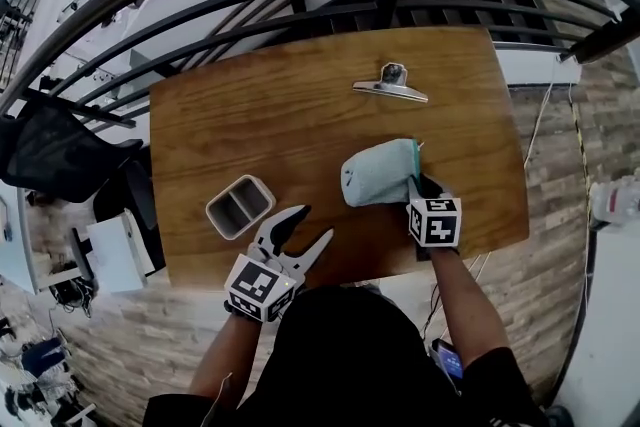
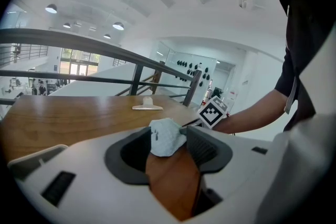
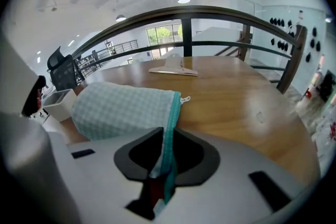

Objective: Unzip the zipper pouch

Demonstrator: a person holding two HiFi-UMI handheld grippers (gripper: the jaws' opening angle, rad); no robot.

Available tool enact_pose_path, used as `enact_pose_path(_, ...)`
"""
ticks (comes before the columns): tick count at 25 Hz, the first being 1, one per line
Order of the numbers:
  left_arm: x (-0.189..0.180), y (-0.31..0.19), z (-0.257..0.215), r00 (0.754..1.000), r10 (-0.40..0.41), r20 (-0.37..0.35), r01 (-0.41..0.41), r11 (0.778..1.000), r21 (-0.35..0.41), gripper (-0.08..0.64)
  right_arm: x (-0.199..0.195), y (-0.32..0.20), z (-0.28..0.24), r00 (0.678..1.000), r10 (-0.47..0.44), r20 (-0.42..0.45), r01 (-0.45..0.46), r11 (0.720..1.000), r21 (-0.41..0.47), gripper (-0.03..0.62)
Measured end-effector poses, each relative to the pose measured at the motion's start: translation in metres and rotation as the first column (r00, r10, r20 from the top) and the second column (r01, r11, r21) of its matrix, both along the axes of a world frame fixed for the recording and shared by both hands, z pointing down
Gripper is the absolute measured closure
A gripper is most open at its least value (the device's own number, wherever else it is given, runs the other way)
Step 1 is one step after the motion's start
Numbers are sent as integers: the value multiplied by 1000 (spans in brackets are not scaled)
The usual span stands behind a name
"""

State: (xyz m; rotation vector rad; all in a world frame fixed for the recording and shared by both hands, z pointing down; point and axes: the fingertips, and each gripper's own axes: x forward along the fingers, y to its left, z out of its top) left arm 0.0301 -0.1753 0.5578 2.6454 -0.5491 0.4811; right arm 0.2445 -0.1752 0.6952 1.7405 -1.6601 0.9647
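Okay, my right tongs (image 3: 164,162) were clenched on the teal zipper edge (image 3: 171,113) of the zipper pouch (image 1: 378,173), which lay on the table (image 1: 260,115) toward its right front. My left tongs (image 1: 313,223) hung released and empty, well apart from the pouch.

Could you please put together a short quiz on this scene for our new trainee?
1. Fill in: the grey tray has ___ compartments.
2. True or false: the left gripper is open and clear of the zipper pouch.
3. The right gripper is shut on: A) the grey tray B) the zippered edge of the zipper pouch C) nothing.
Key: 1. two; 2. true; 3. B.
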Motion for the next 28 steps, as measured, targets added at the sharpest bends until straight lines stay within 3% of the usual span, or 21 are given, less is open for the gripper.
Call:
enact_pose_path(7,-9,-1,-2,998,-56,-20,56,998,-3,341,-10,5,-29,992,-103,-72,108,991,73,563)
enact_pose_path(16,-14,-10,-27,991,-75,-106,79,996,33,341,-35,-5,-89,941,-285,-182,315,935,162,565)
enact_pose_path(18,-14,-15,-34,988,-88,-125,95,994,50,341,-44,-10,-108,930,-323,-173,355,913,200,566)
enact_pose_path(20,-15,-17,-42,986,-94,-138,104,993,65,341,-57,-11,-127,928,-358,-101,372,895,245,566)
enact_pose_path(22,-18,-17,-48,985,-90,-149,102,992,73,341,-73,-10,-147,912,-404,-74,407,868,284,566)
enact_pose_path(23,-20,-17,-51,985,-85,-153,98,992,77,341,-81,-9,-156,894,-435,-103,446,846,292,568)
enact_pose_path(26,-22,-22,-58,984,-69,-165,86,992,97,342,-101,-9,-175,806,-537,-250,591,757,278,568)
enact_pose_path(28,-21,-26,-63,984,-46,-174,67,991,112,353,-113,-10,-187,752,-589,-296,658,698,281,568)
